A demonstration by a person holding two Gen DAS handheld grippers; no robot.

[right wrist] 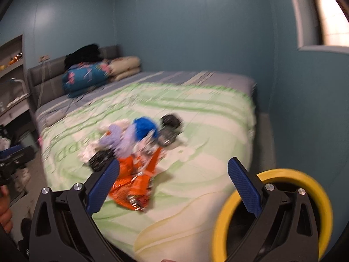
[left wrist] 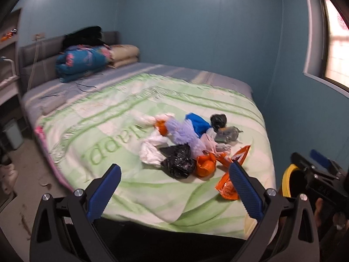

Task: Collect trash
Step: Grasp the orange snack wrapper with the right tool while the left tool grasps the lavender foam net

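A pile of trash (left wrist: 185, 144) lies on the green-and-white bedspread (left wrist: 109, 131): crumpled black bags (left wrist: 178, 161), white, purple and blue bags, and orange snack wrappers (left wrist: 228, 186). It also shows, blurred, in the right wrist view (right wrist: 133, 152). My left gripper (left wrist: 174, 174) is open and empty above the bed's near edge, short of the pile. My right gripper (right wrist: 173, 172) is open and empty, just right of the orange wrappers (right wrist: 133, 192). A yellow-rimmed bin (right wrist: 305, 179) stands at the bed's near right corner, partly behind my right finger.
Folded quilts and pillows (left wrist: 87, 59) are stacked at the grey headboard. Shelves (left wrist: 8, 50) and a small grey bin (left wrist: 13, 131) stand left of the bed. A blue wall and a window (left wrist: 336, 50) are on the right. My right gripper's body (left wrist: 316, 174) shows in the left view.
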